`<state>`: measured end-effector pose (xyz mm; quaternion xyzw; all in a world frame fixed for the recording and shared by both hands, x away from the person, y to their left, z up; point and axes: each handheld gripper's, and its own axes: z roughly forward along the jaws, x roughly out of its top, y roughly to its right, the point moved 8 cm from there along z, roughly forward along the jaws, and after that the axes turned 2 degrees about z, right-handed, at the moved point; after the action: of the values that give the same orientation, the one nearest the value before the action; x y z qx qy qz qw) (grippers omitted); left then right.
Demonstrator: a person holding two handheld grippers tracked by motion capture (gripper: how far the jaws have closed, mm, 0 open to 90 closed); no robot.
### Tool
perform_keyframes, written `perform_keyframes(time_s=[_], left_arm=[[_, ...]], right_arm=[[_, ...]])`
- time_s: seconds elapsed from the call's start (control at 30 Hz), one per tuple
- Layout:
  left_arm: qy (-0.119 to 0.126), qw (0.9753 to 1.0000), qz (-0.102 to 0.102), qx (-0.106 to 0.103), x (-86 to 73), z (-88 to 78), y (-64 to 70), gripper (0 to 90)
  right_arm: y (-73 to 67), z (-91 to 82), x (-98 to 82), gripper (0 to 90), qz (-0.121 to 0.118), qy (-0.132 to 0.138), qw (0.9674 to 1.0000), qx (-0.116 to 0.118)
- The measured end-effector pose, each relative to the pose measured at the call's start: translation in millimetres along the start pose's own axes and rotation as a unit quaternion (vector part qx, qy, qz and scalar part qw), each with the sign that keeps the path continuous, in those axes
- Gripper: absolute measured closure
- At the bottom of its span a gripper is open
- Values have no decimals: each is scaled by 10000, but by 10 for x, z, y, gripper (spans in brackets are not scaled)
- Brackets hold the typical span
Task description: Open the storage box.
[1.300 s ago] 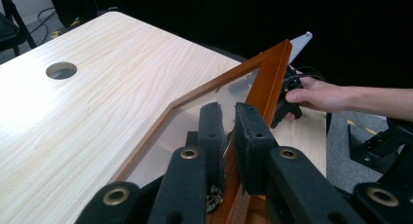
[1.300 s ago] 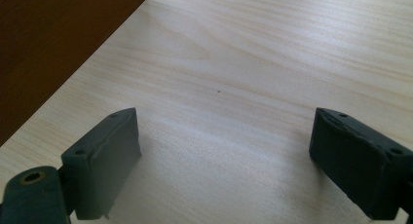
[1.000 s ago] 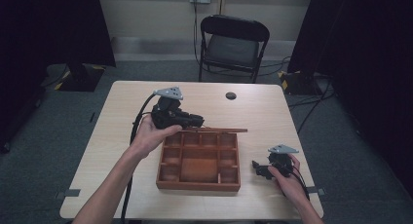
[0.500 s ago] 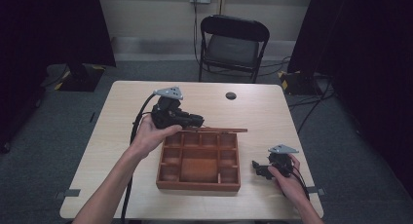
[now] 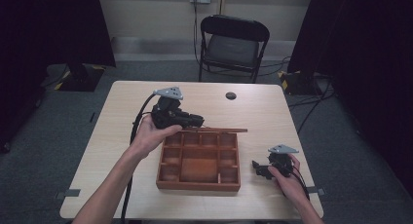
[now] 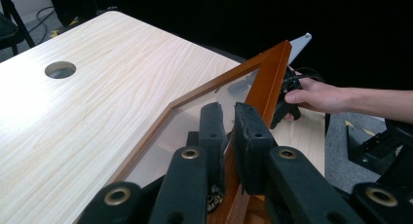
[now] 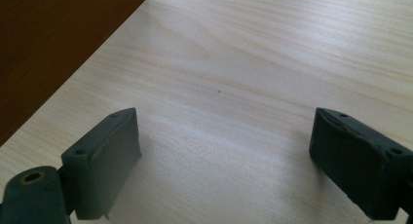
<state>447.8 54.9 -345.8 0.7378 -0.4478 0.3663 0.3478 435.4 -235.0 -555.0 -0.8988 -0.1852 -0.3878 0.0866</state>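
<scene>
My left gripper [image 6: 225, 136] jaws clamp the orange-brown wooden frame of a clear-paned lid [image 6: 265, 85], raised over the far edge of the compartmented wooden box [image 5: 199, 160] on the pale wood-grain worktop [image 5: 122, 107]; right gripper [image 7: 224, 156] jaws gape wide, empty.

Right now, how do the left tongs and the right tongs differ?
The left tongs are shut on the edge of the glazed lid and raised behind the wooden box; the right tongs stand open and hold nothing, low over the table beside the box. Both have black jaws.
</scene>
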Motion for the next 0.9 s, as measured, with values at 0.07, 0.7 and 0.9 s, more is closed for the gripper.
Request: perform_keyframes(time_s=[0.07, 0.7, 0.9], left_arm=[[3, 10000, -7, -8, 0, 0, -1, 828], [11, 10000, 23, -10, 2, 1, 1, 831], [9, 10000, 21, -5, 3, 0, -2, 831]], right_arm=[[0, 0, 0, 105, 0, -1, 10000, -1], [0, 0, 0, 105, 0, 0, 10000, 0], [0, 0, 0, 105, 0, 0, 10000, -1]])
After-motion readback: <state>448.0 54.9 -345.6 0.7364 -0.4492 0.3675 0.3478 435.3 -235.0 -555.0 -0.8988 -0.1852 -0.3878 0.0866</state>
